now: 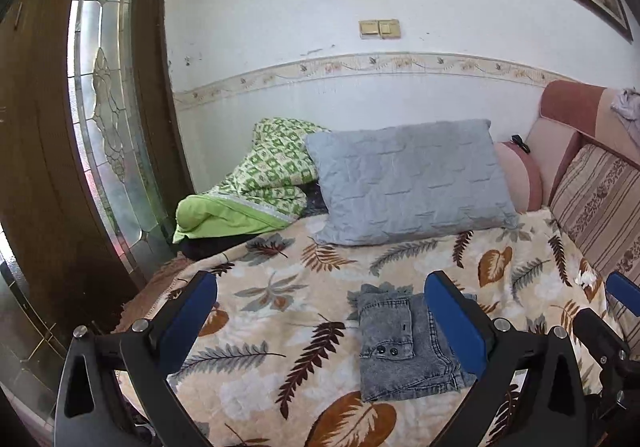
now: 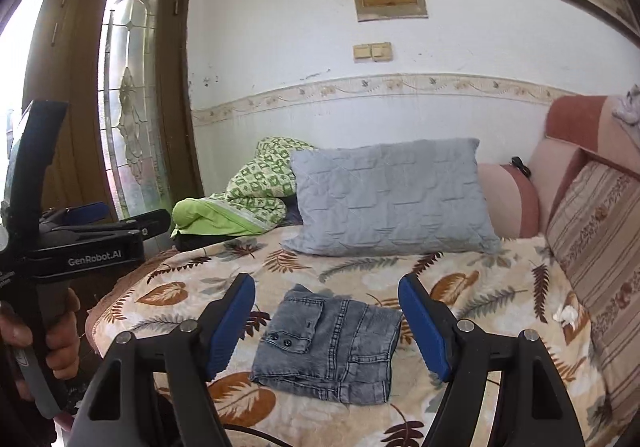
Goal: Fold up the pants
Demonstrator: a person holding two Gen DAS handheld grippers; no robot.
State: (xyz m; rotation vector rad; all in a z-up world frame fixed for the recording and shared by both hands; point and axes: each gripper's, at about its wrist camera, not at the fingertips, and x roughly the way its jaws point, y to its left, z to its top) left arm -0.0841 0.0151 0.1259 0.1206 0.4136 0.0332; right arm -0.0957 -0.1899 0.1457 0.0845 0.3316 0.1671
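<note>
Denim pants [image 2: 332, 351], one, folded, on blanket [image 2: 480, 287]; one pillow [image 2: 388, 199] at 12 o'clock. Left gripper [image 1: 320, 323] and right gripper [image 2: 326, 323]: both wide open, empty.

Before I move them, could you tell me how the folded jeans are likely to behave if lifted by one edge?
The jeans would probably sag and unfold: they are soft denim in loose stacked layers, nothing holding them together. They look fairly heavy for their size, being several thick layers. They seem unlikely to slide, since they lie on a fuzzy blanket.
</note>
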